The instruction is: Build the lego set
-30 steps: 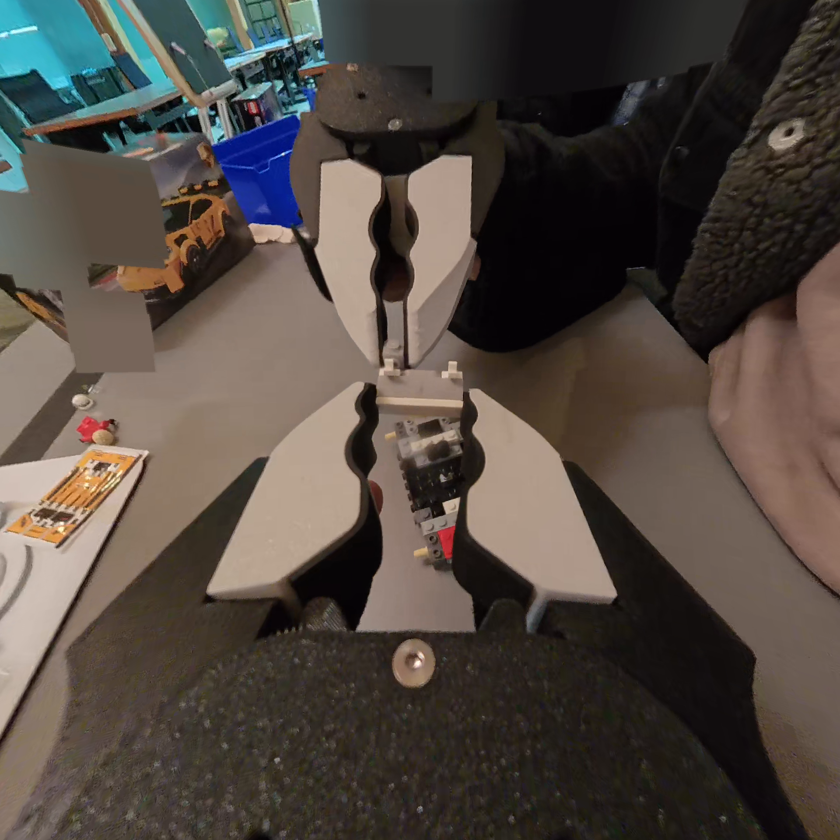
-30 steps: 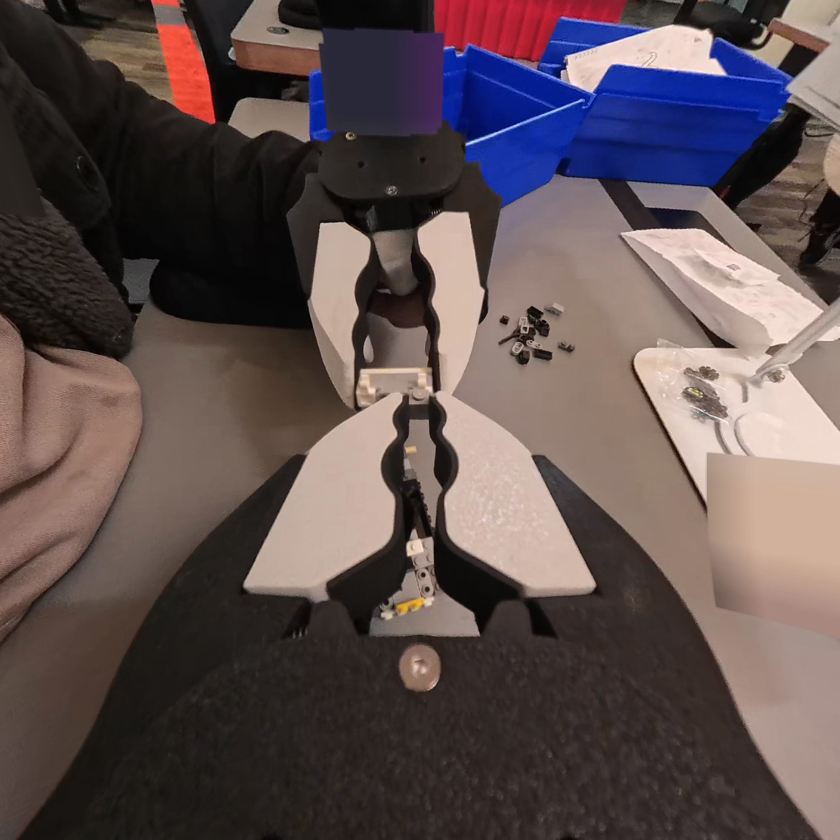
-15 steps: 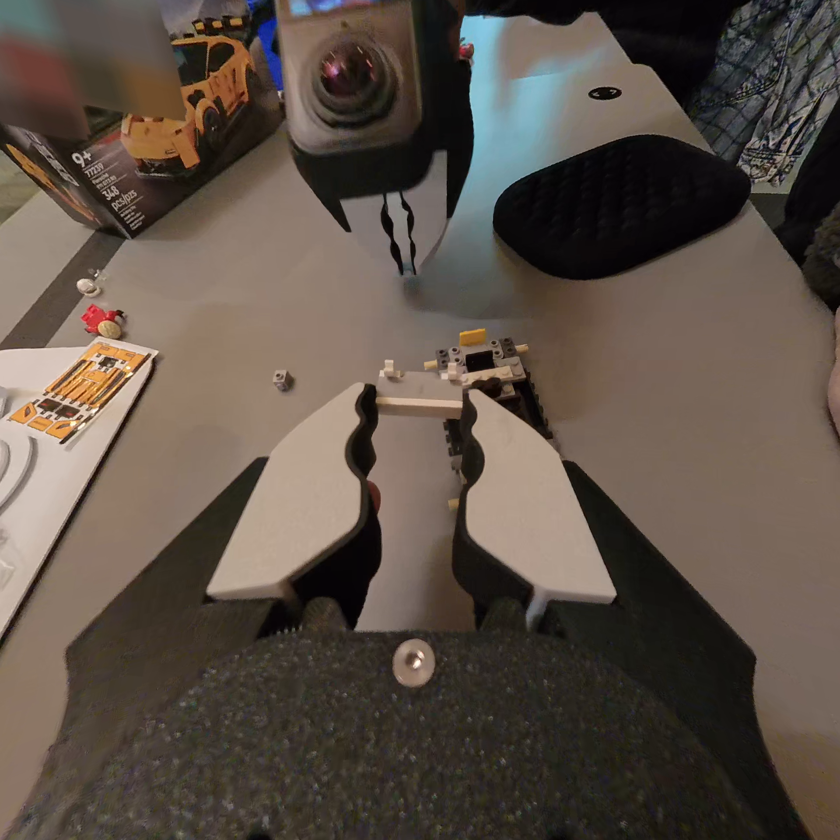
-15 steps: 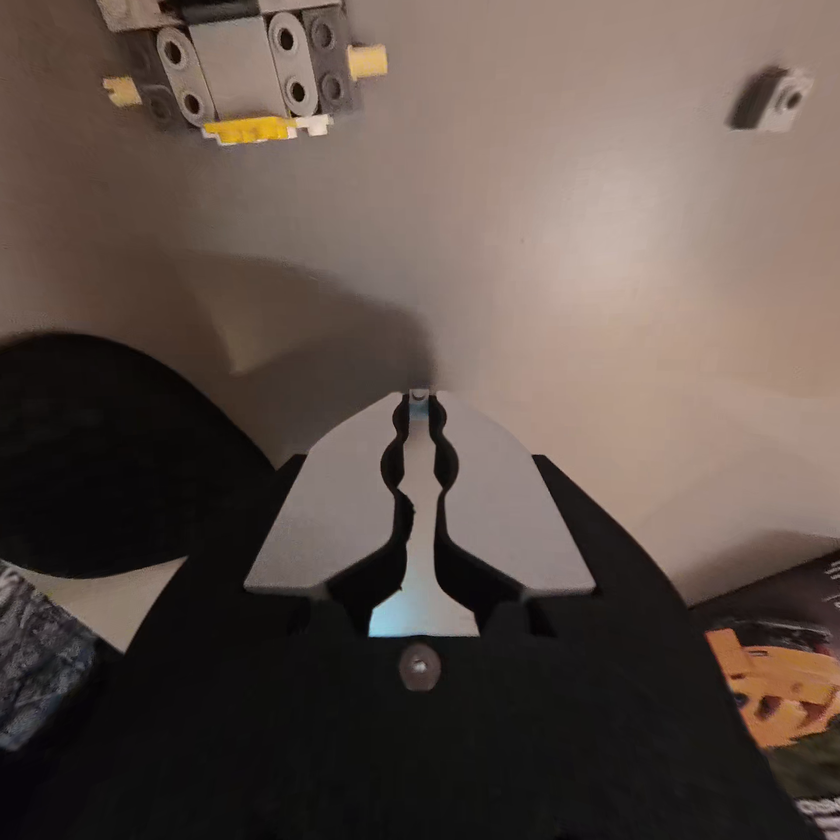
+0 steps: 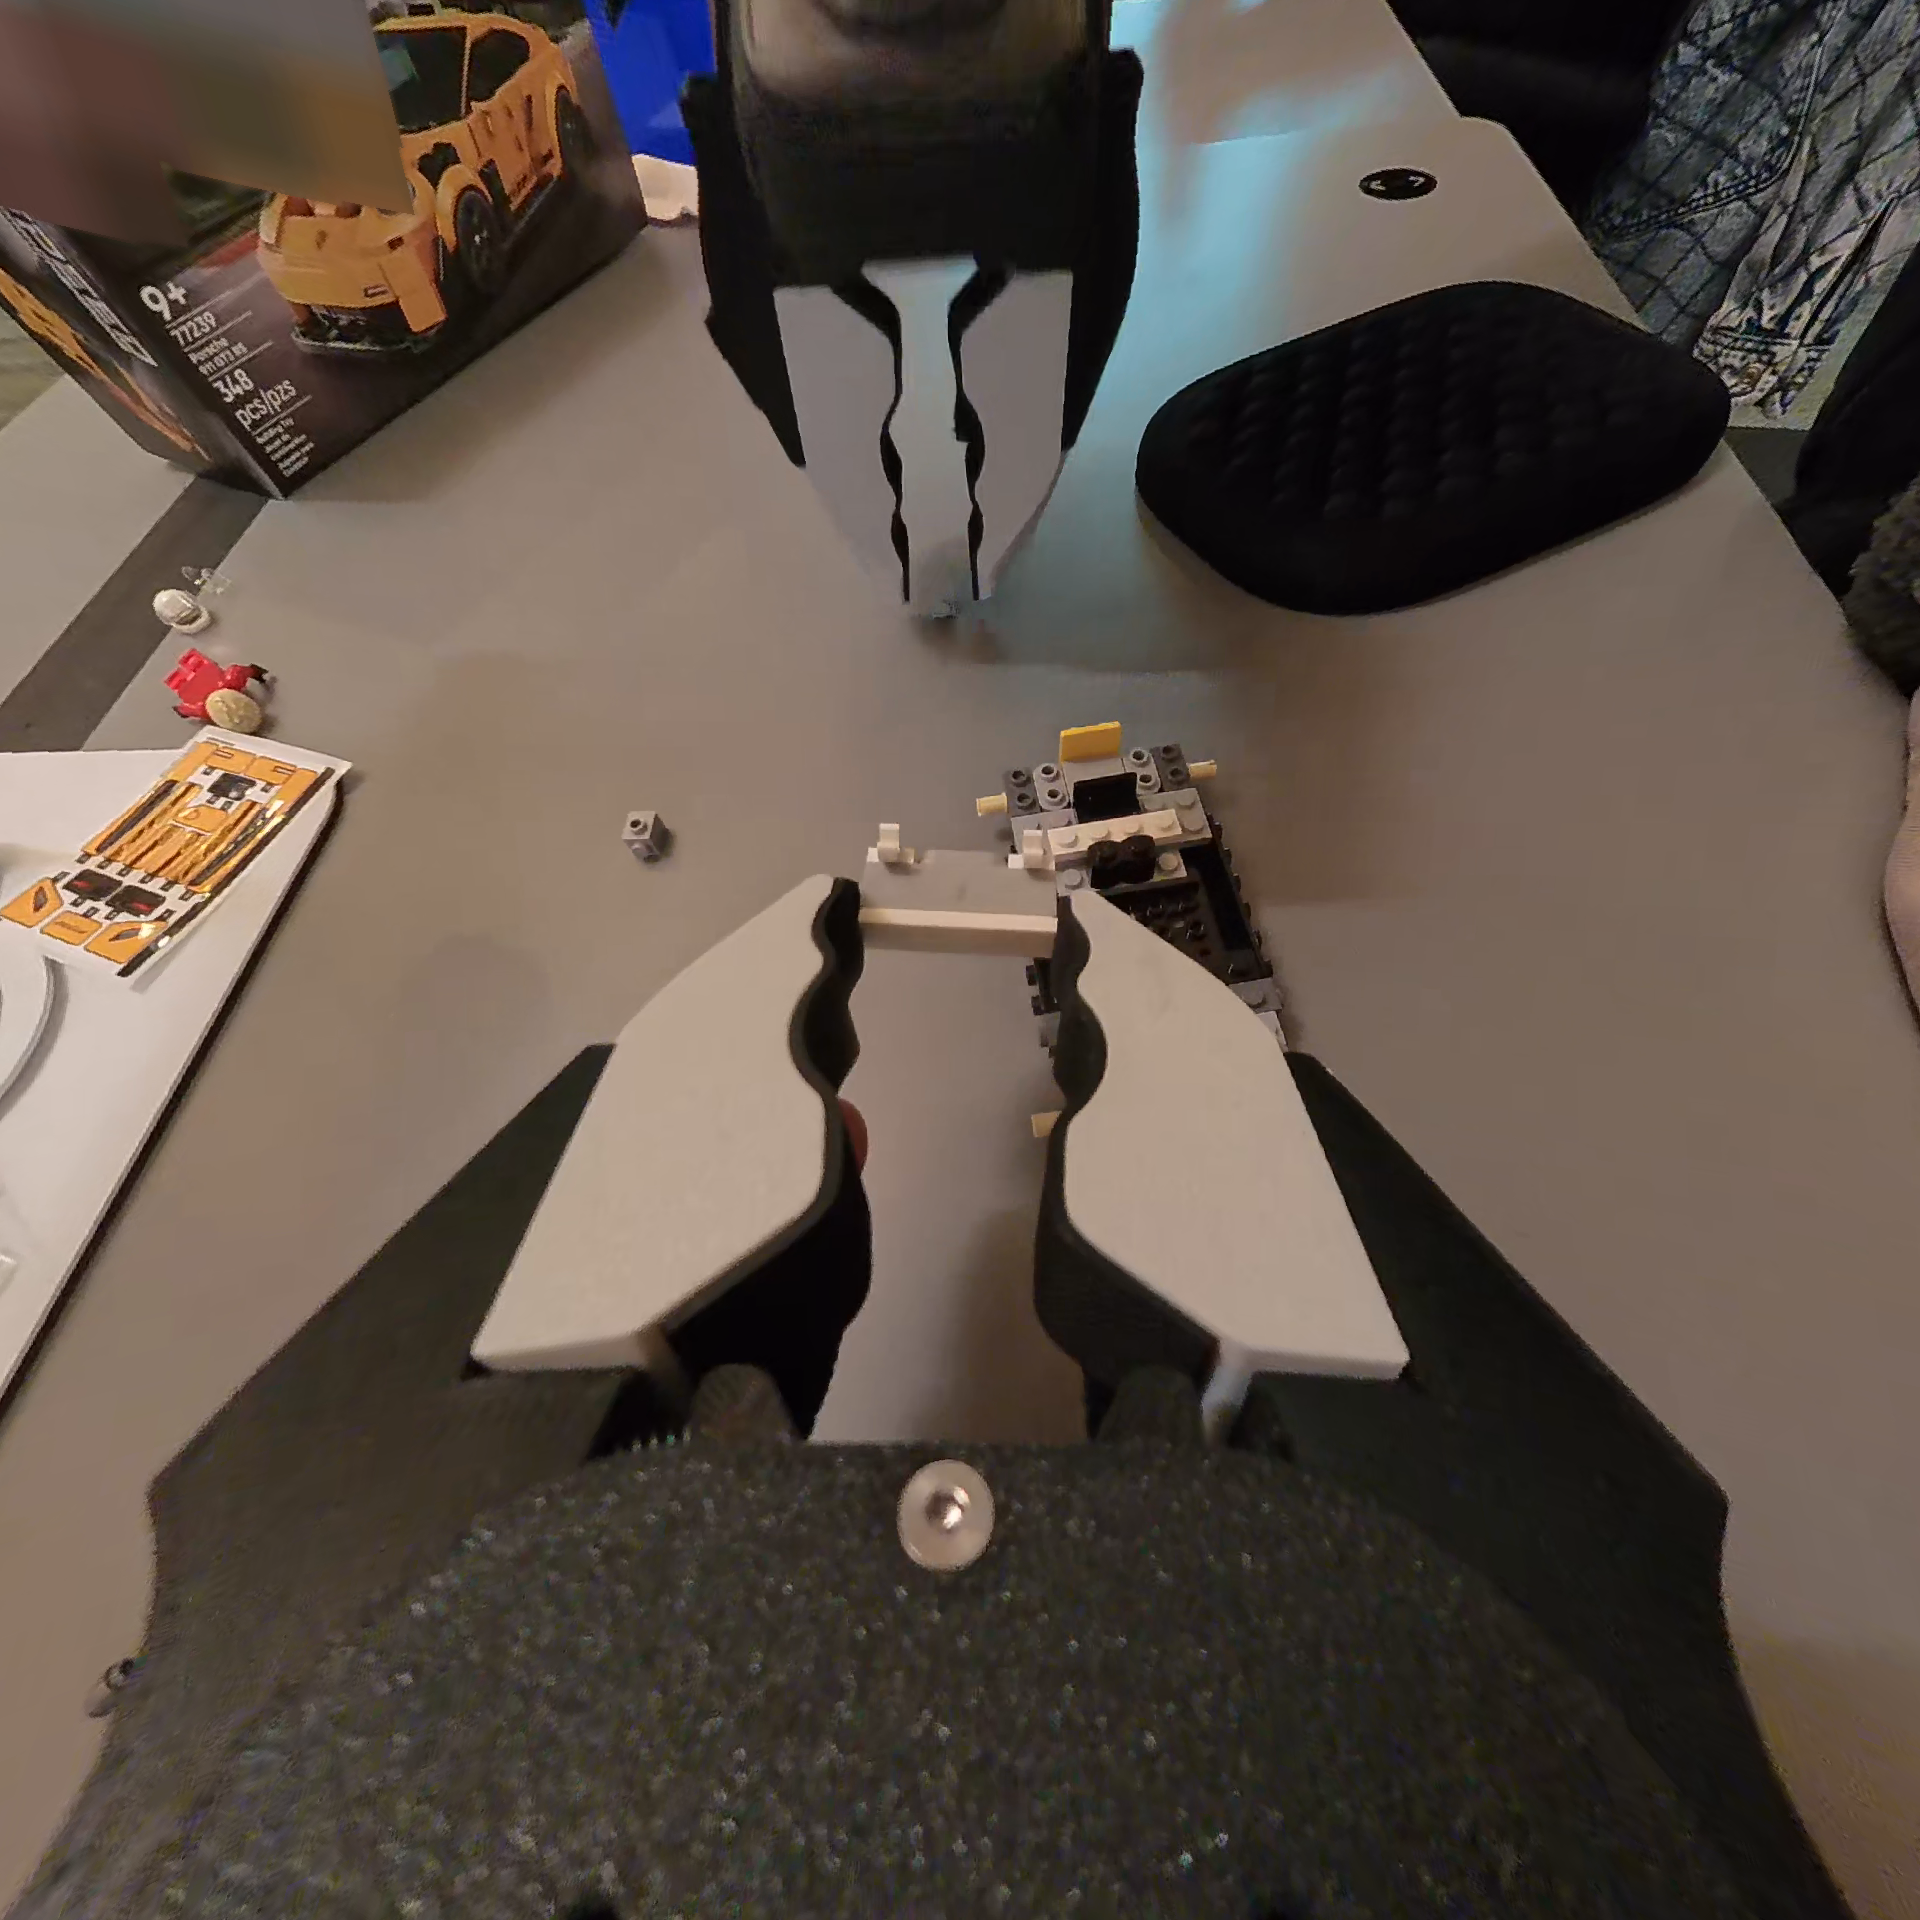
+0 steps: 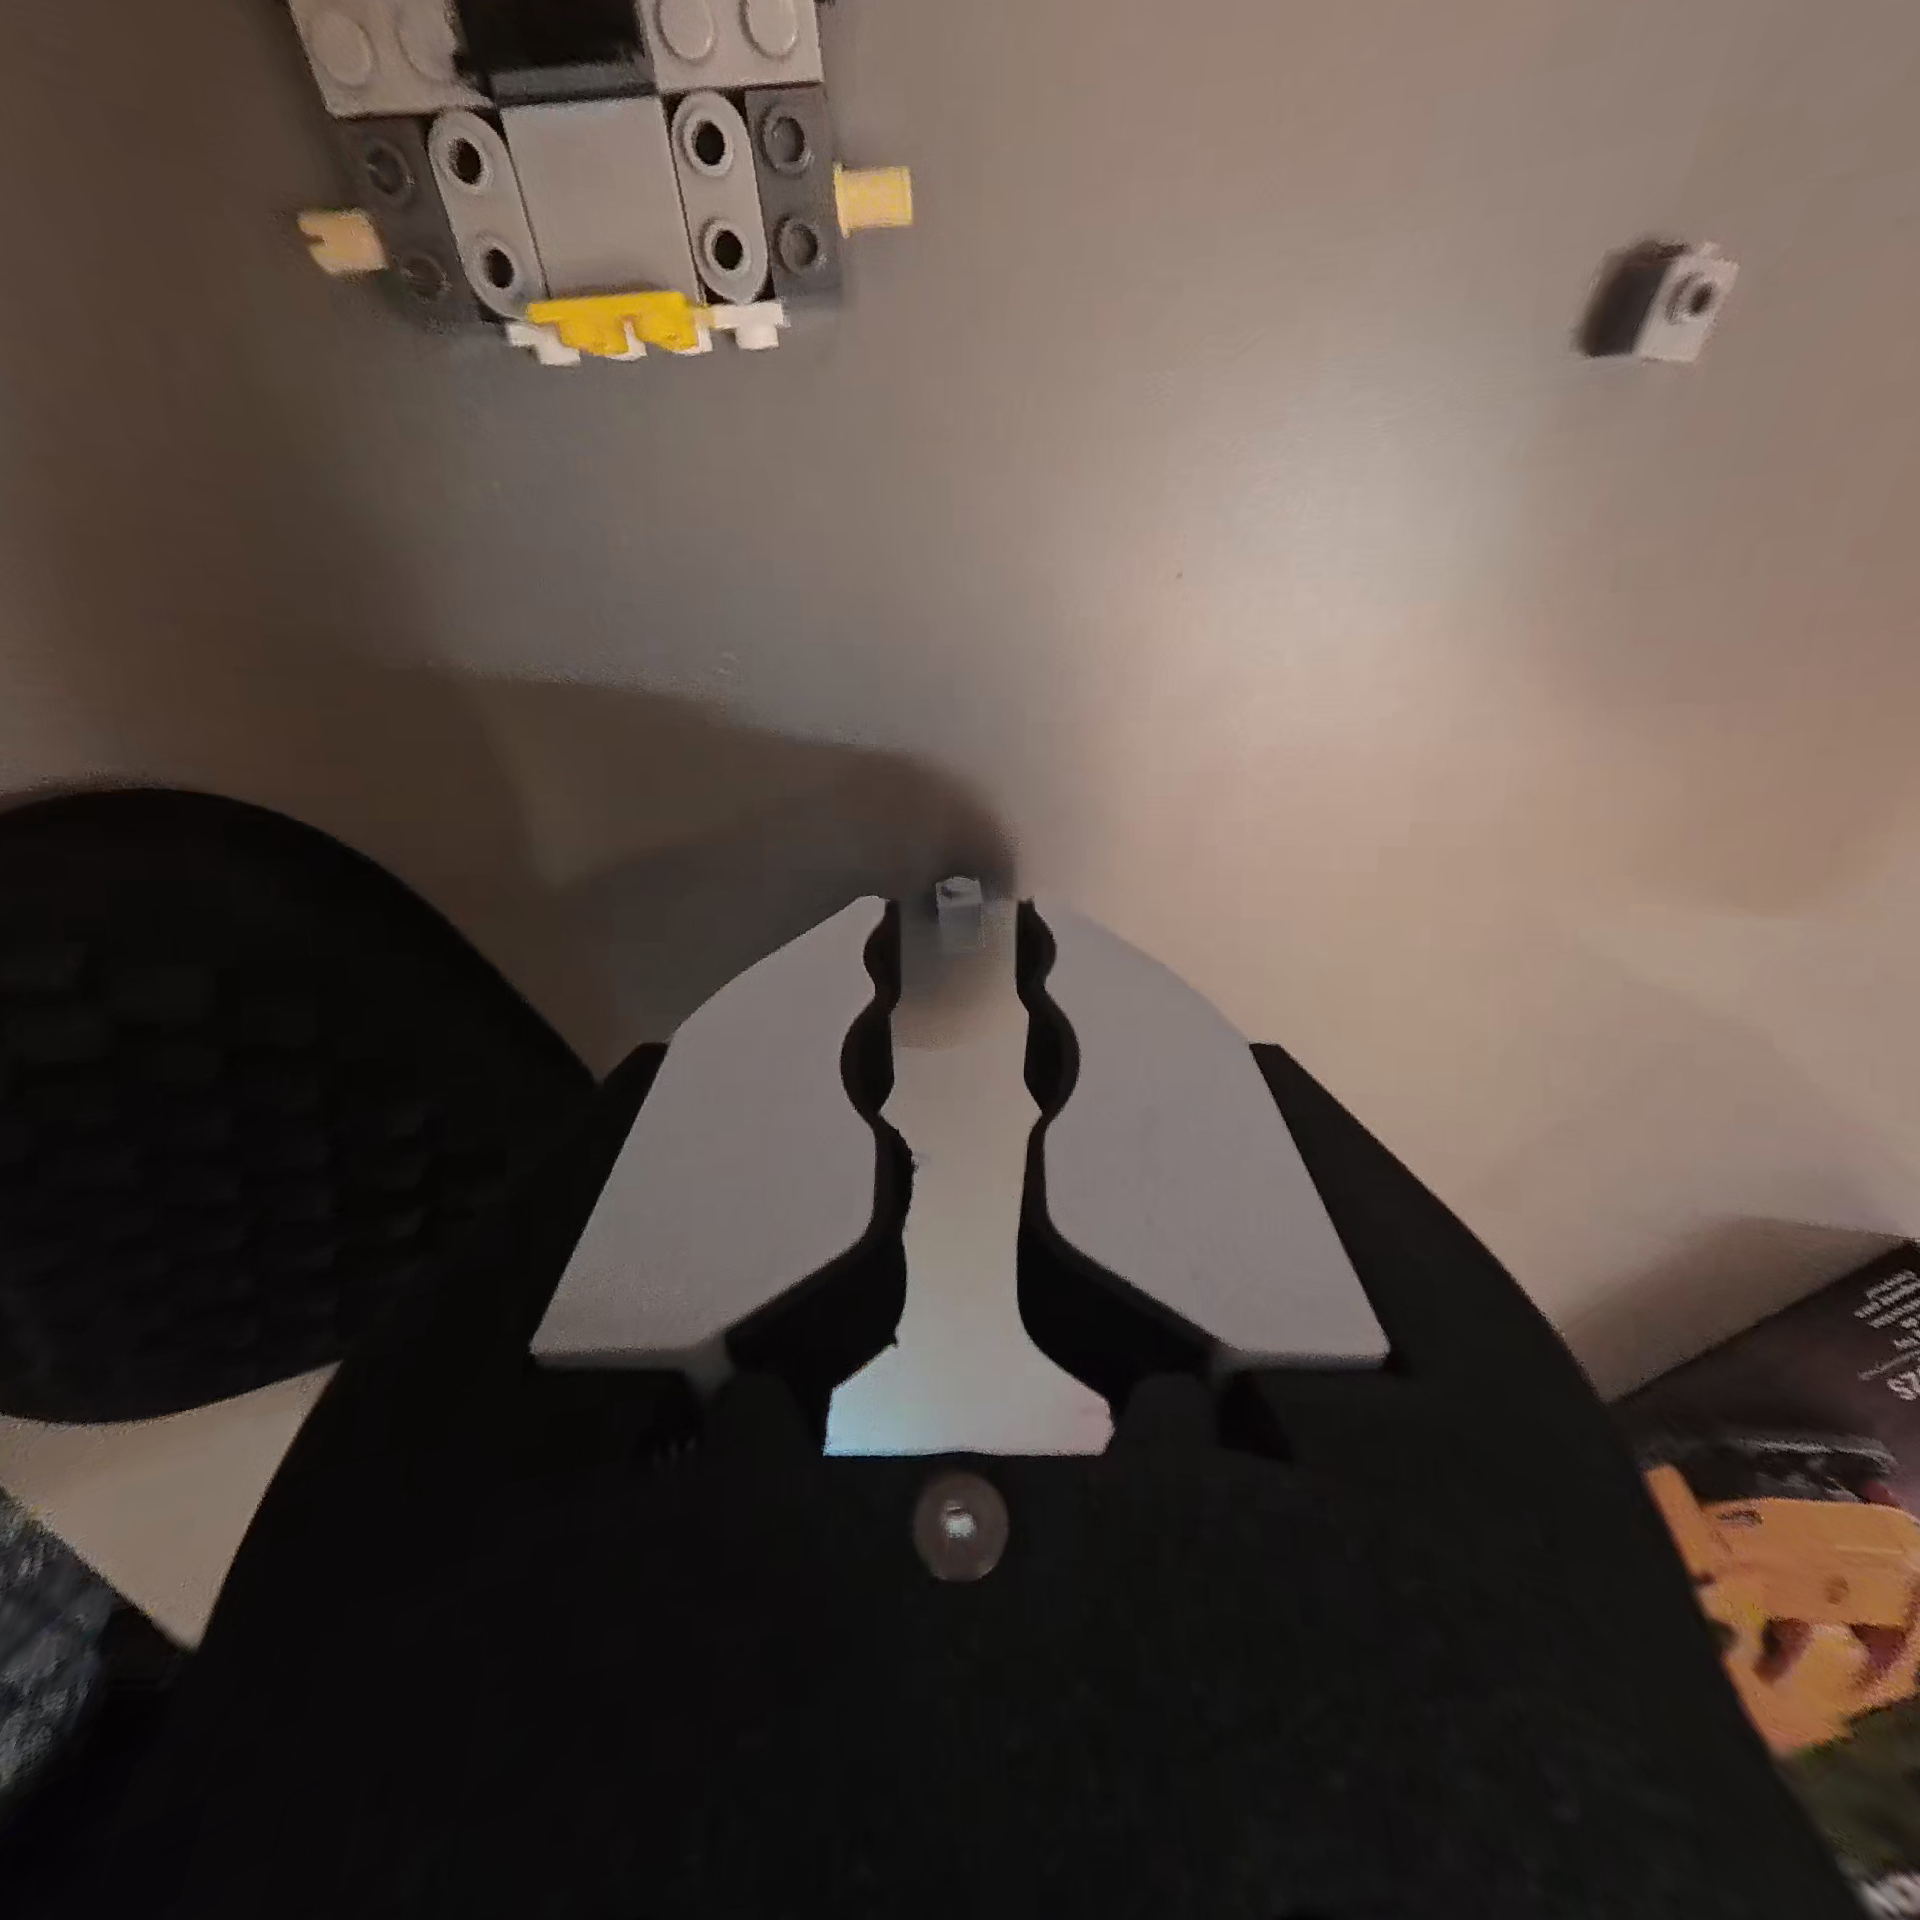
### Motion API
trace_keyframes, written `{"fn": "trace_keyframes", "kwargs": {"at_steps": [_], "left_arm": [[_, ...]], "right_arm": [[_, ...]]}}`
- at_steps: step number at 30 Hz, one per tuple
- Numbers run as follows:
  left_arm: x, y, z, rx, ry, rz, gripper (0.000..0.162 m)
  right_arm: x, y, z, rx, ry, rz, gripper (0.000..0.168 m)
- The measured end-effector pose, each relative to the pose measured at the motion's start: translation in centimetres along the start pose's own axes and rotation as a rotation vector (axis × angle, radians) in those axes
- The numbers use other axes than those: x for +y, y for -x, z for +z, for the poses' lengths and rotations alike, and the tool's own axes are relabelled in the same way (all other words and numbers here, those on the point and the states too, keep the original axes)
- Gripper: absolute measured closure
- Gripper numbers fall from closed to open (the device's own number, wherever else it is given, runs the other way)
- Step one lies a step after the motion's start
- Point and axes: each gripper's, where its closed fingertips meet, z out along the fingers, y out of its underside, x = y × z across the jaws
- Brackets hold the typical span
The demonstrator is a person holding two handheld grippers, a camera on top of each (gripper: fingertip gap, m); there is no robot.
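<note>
1. Left tongs (image 5: 958, 914) pinch a grey-and-white plate assembly (image 5: 951, 902) just left of the car chassis (image 5: 1138, 883).
2. Right tongs (image 6: 954, 914), spread, straddle a small grey brick (image 6: 958, 910) on the surface (image 6: 1299, 623), farther away.

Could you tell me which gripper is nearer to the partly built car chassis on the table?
Left. The left gripper, holding a white-and-grey plate, hangs right beside the chassis, overlapping its left edge in view. The right gripper stands farther away, its fingers around a tiny grey piece.

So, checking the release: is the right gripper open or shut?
Open. The right gripper's jaws stand apart, a tiny grey piece loose between the tips on the table.
</note>
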Motion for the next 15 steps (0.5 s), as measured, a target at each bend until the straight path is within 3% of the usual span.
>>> {"fn": "trace_keyframes", "kwargs": {"at_steps": [7, 15], "left_arm": [[0.2, 0.0, 0.1, 0.005, 0.007, -0.008, 0.127], [0.5, 0.0, 0.3, 0.011, 0.018, -0.017, 0.127]], "right_arm": [[-0.5, -0.1, -1.4, -0.034, -0.343, 0.058, 0.152], [-0.3, 0.0, -0.6, -0.047, -0.335, 0.05, 0.156]]}}
